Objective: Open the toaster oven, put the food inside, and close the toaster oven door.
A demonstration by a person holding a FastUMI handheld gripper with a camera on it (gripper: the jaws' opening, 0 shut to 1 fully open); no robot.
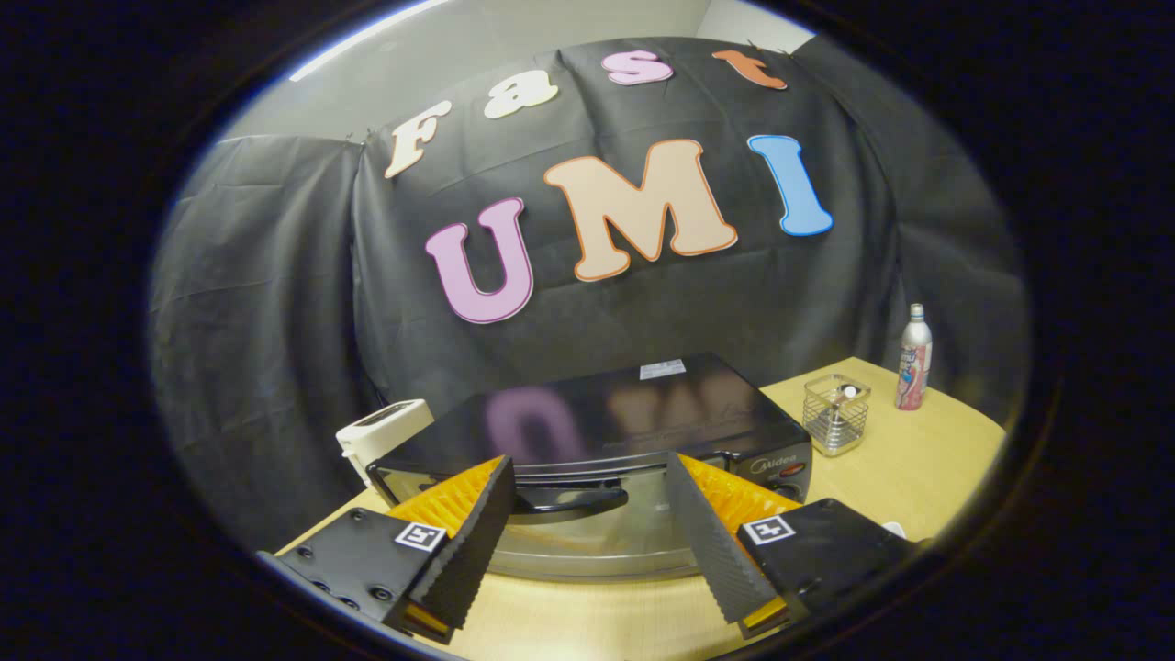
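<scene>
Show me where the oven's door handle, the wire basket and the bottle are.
door handle point(571, 500): gripper view, middle of the bar, between the open tool's fingers.
wire basket point(835, 415): gripper view, front wall.
bottle point(913, 363): gripper view, its body.

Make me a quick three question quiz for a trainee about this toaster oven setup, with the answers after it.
1. True or false: the toaster oven door is already open.
2. What lies between the two fingers of the gripper?
A. the door handle
B. the wire basket
C. the bottle
3. Which two things stand on the table beyond the oven's knob side?

Key
1. False. The glass door stands closed, handle up at its top edge.
2. A. The fingers are spread wide to either side of the handle, touching nothing.
3. A wire basket and, farther back, a bottle.
</scene>
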